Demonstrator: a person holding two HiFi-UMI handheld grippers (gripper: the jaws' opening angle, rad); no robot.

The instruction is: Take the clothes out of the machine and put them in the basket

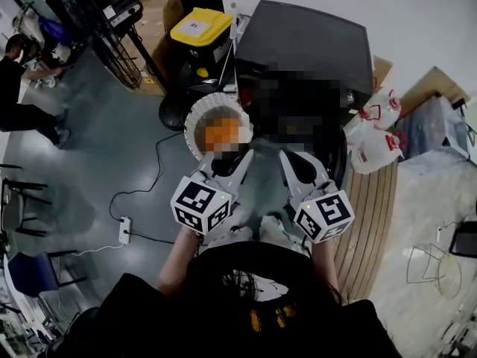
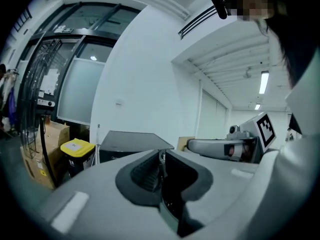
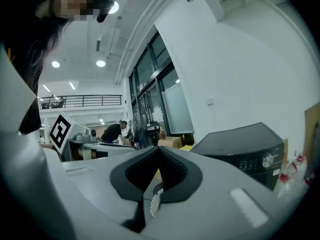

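The left tool (image 2: 161, 160) is clenched, its jaws pressed together with nothing between them. The right tool (image 3: 158, 156) is the same, closed on nothing. Both are held side by side close to the person's chest, tips pointing forward. Beyond the tips, more on the right tool's side, stands the black machine (image 1: 305, 39). Its front, where the door would be, cannot be made out, so no view tells whether it is open or what is inside. Just beyond the left tool's tip, on the floor beside the machine, sits the white basket (image 1: 192, 125), and something orange, most likely a cloth (image 1: 222, 134), lies in it. This fits two stages alike: more clothes may wait in the machine, or this piece may be all there was. A cloth like this should be light, soft and limp. It will sag and trail from whatever point it is pinched at, and if damp it will weigh more and cling. A bunched fold near the middle of the piece should give the jaws enough thickness to bite. A single thin edge could slip out, or leave a long tail to catch on the machine's opening or hang over the basket's rim.
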